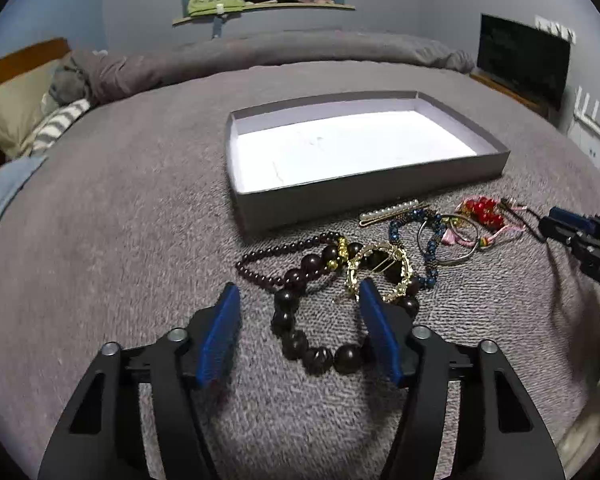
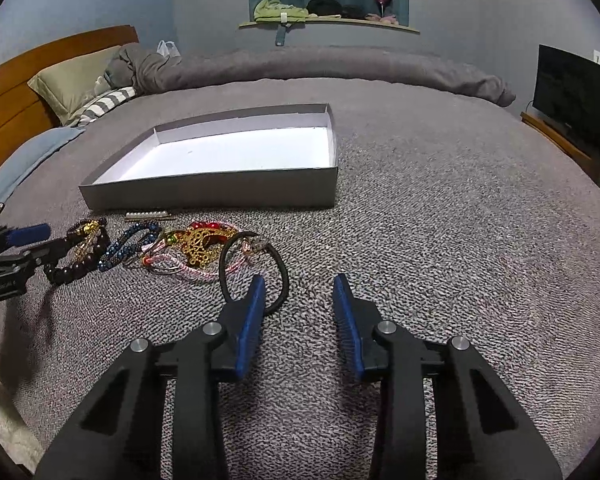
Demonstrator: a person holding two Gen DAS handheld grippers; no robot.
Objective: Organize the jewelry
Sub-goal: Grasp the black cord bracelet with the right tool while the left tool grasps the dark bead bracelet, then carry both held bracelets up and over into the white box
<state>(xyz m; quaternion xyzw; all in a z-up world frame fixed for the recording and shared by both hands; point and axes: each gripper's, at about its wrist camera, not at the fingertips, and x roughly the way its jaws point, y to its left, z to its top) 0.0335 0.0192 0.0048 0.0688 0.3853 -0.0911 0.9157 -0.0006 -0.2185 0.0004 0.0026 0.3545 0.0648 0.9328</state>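
Left wrist view: the left gripper (image 1: 298, 300) tilts down over the grey blanket (image 1: 120, 240), jaws apart around the dark bead bracelet (image 1: 312, 344), pads not pressing it. The right gripper (image 2: 298, 294) also angles down, released, its left finger at the black hair tie (image 2: 256, 268). All the jewelry lies just before the empty grey box (image 1: 340, 196).

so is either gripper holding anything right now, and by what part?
Nothing is held. The left gripper is open around part of the dark bead bracelet, pads not pressing. The right gripper is open over bare blanket, beside the black hair tie.
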